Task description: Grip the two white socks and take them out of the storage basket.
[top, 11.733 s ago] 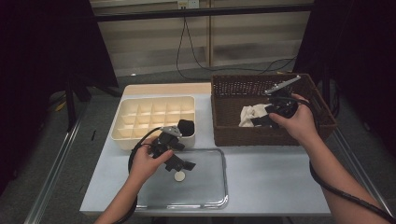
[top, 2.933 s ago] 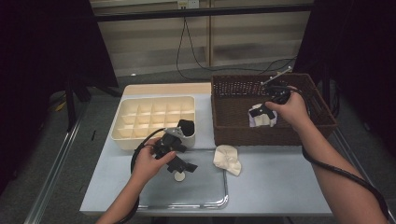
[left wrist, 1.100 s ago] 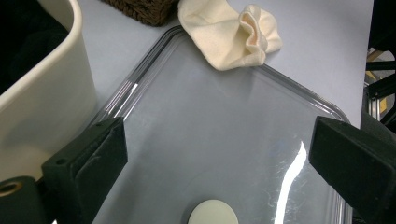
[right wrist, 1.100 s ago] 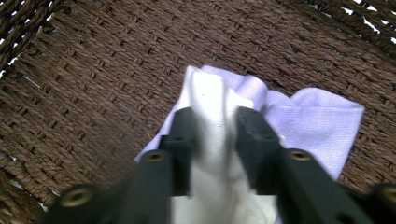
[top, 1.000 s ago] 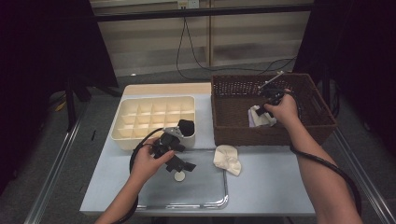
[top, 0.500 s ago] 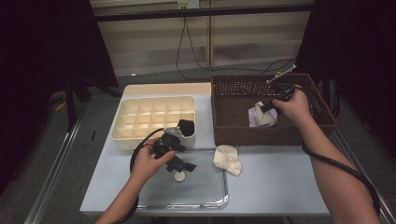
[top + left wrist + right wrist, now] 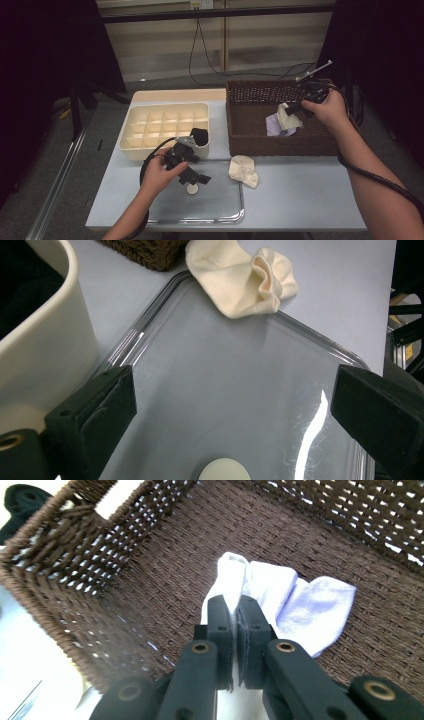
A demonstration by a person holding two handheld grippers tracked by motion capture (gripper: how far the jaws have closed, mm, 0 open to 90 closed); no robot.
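Inside the wicker basket (image 7: 250,131), the right gripper (image 7: 235,612) has its jaws pinched on a white sock (image 7: 280,605) trailing toward one o'clock, while the left gripper (image 7: 230,405), jaws wide and empty, hovers over the clear tray (image 7: 165,315).

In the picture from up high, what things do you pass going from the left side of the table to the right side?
Cream divided tray → left gripper over the clear lid → cream sock on the table → brown wicker basket → right gripper pinching a white sock above the basket.
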